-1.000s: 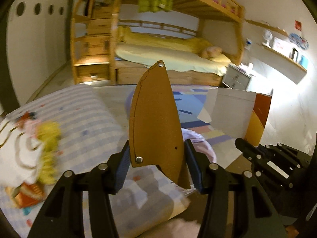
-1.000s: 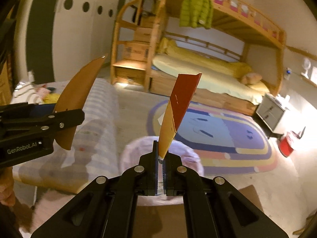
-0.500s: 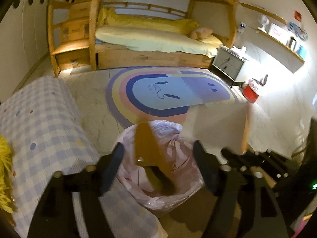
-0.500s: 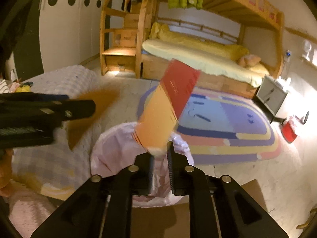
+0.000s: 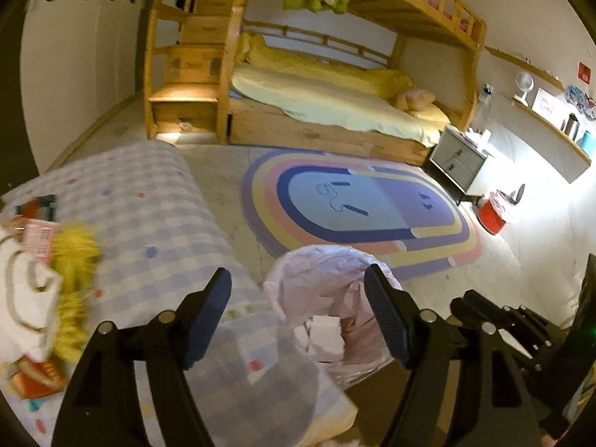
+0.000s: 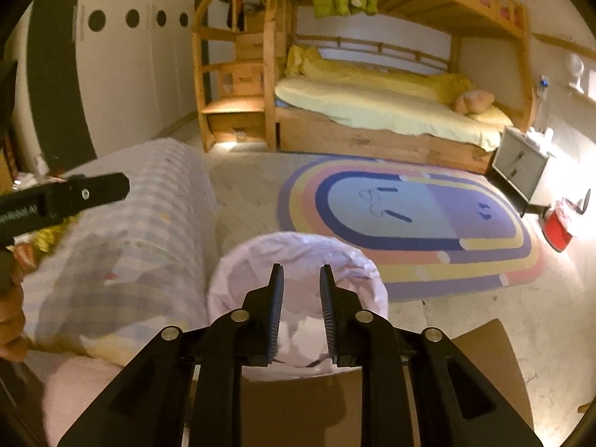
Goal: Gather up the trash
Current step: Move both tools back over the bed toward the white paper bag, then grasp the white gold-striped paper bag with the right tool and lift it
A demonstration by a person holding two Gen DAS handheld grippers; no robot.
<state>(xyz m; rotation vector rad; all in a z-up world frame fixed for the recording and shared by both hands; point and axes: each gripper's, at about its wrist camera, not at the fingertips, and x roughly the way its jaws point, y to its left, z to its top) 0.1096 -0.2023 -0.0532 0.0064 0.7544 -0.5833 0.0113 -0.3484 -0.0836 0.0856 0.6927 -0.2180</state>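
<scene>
So I'm hovering both tongs over the bin [image 6: 298, 260], low centre of each frame, pink liner and all. Left gripper [image 5: 298, 313] is sitting spread wide with nothing between its fingers; its jaws have just been opening. Right gripper [image 6: 298, 309] is parted a little, also empty, jaws just been opening too. Trash [image 5: 327, 335] is lying inside the bin, white scraps showing. The checked bed [image 5: 149, 223] is filling the lower left, more clutter [image 5: 37, 238] sitting on it.

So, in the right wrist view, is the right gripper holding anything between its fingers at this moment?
No. The right gripper stands open with nothing between its fingers, and only the pink-lined trash bin shows through the gap.
</scene>
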